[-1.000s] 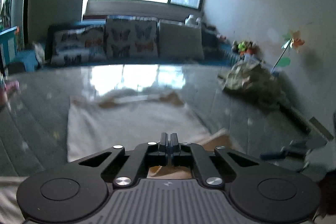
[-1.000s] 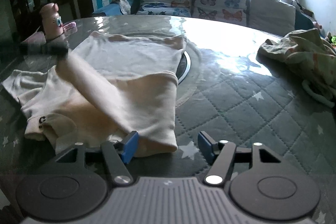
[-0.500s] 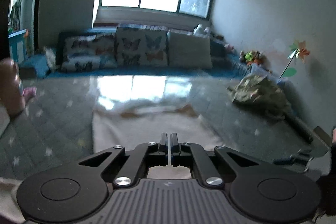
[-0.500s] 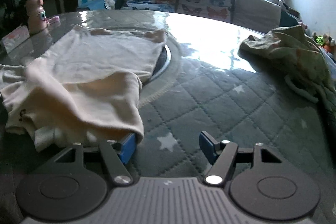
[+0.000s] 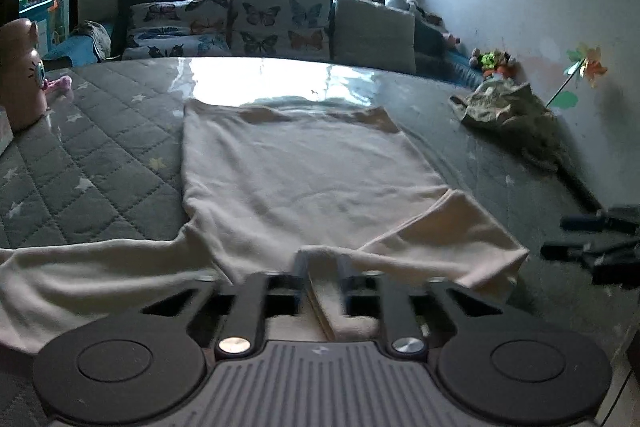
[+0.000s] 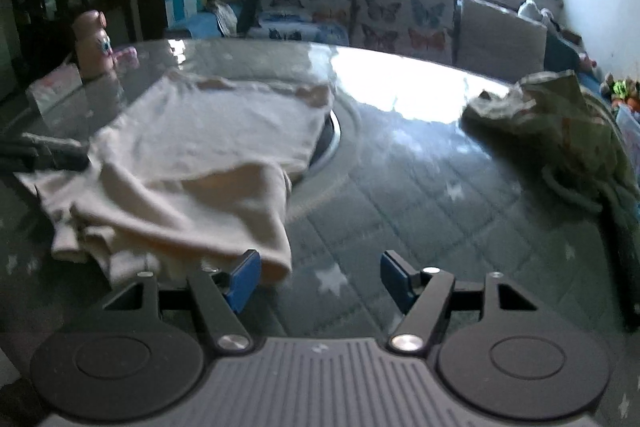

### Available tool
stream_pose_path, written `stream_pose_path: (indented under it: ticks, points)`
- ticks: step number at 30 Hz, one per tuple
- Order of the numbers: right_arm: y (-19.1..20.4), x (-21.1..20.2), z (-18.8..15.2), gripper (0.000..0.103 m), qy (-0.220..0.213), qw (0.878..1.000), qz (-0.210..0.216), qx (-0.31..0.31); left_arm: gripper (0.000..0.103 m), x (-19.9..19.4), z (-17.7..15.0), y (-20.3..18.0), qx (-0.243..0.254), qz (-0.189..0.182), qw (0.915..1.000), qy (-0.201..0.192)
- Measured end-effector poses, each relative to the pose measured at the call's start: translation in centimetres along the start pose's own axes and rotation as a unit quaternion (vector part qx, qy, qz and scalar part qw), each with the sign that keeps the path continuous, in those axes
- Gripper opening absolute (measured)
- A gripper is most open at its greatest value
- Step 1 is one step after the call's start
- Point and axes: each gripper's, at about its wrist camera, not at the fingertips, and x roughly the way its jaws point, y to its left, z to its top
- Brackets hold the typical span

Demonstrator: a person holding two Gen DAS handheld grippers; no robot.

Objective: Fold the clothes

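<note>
The cream shirt (image 5: pixel 304 171) lies flat on the quilted table (image 5: pixel 100 163) straight ahead of the left gripper (image 5: pixel 322 279), its long axis running away from that gripper toward the sofa (image 5: pixel 280 19), the far hem square and smooth. One sleeve is turned in over the body ahead and to the right of the left gripper, while the other sleeve trails out flat to its left. The left gripper is much the nearer of the two: its fingers stand a little apart with a ridge of the shirt's near edge between them, though whether they pinch it or merely straddle it is hard to say from this angle. The right gripper (image 6: pixel 320 277) sits low over the table with its blue-tipped fingers spread wide and nothing between them; the folded sleeve's corner lies just ahead of its left finger. A second crumpled garment (image 6: pixel 560 131) lies well off ahead and to its right.
</note>
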Motion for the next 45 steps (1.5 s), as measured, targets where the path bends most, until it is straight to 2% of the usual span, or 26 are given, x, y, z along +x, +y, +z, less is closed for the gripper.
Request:
stream_pose_path:
  ticks: [1,3,6,7,8,9,12,16,20,27,32,34,35,36,38,39,40,42,43,45]
  points:
    - [0.2,0.2,0.4,0.068,-0.003,1.000,0.002,-0.002,0.045,0.3,-0.1,-0.1,0.002,0.013,0.9999,0.002]
    - [0.6,0.6,0.9,0.068,-0.006,1.000,0.006,-0.005,0.046,1.1,-0.2,-0.2,0.000,0.021,0.9998,0.005]
    - [1.2,1.2,1.3,0.068,-0.007,1.000,0.013,-0.012,0.041,2.1,-0.5,0.0,-0.013,0.018,0.9997,0.012]
    - [1.3,1.4,1.4,0.068,-0.007,1.000,0.014,-0.013,0.037,2.3,-0.5,-0.1,-0.013,0.021,0.9996,0.011]
    - [1.5,1.6,1.6,0.068,-0.007,1.000,0.016,-0.014,0.028,2.3,-0.6,-0.2,-0.010,0.023,0.9996,0.008]
    - [1.6,1.8,1.7,0.068,-0.008,1.000,0.017,-0.015,0.013,2.3,-0.6,-0.2,-0.009,0.021,0.9997,0.005]
    - [1.8,2.2,1.9,0.068,-0.009,1.000,0.019,-0.018,0.002,1.9,-0.4,-0.4,-0.003,0.018,0.9998,-0.007]
    - [2.1,2.8,2.5,0.068,-0.010,0.999,0.020,-0.023,0.001,0.3,0.5,-0.2,0.003,0.023,0.9990,-0.039]
    - [2.2,3.7,3.1,0.068,-0.015,1.000,0.021,-0.016,0.001,-0.8,1.2,0.7,0.001,0.044,0.9968,-0.067]
    - [2.1,5.6,3.3,0.068,-0.006,1.000,0.013,-0.004,0.004,1.0,0.3,2.0,-0.016,0.033,0.9992,-0.011]
    - [1.6,7.2,3.3,0.068,0.009,1.000,0.000,0.006,0.006,1.1,-0.3,3.0,-0.029,0.045,0.9986,-0.003]
    - [1.6,7.5,3.3,0.068,0.015,1.000,-0.004,0.006,0.011,0.4,-0.7,3.7,-0.035,0.048,0.9982,-0.007]
    - [1.5,7.5,3.2,0.068,0.017,1.000,-0.006,0.006,0.022,-0.1,-0.9,4.0,-0.038,0.049,0.9980,-0.010]
    - [1.6,7.5,3.3,0.068,0.017,1.000,-0.008,0.004,0.043,-0.6,-1.1,4.4,-0.041,0.051,0.9977,-0.016]
    - [2.1,7.1,3.6,0.072,0.007,1.000,-0.006,-0.002,0.060,-1.8,-1.5,5.1,-0.047,0.056,0.9969,-0.028]
    - [2.4,6.9,3.8,0.078,0.002,1.000,-0.002,-0.004,0.065,-2.4,-1.7,5.4,-0.046,0.062,0.9963,-0.037]
    - [2.8,6.8,3.9,0.081,-0.003,1.000,0.002,-0.007,0.070,-3.1,-2.0,5.7,-0.046,0.068,0.9956,-0.045]
    - [3.6,7.0,4.2,0.081,-0.007,1.000,0.008,-0.014,0.097,-4.3,-2.4,6.2,-0.047,0.080,0.9937,-0.062]
    - [3.9,7.3,4.2,0.081,-0.004,1.000,0.009,-0.016,0.103,-4.8,-2.5,6.5,-0.049,0.086,0.9926,-0.071]
    - [4.6,7.9,4.4,0.081,0.001,1.000,0.011,-0.018,0.103,-6.0,-2.8,7.0,-0.052,0.098,0.9898,-0.089]
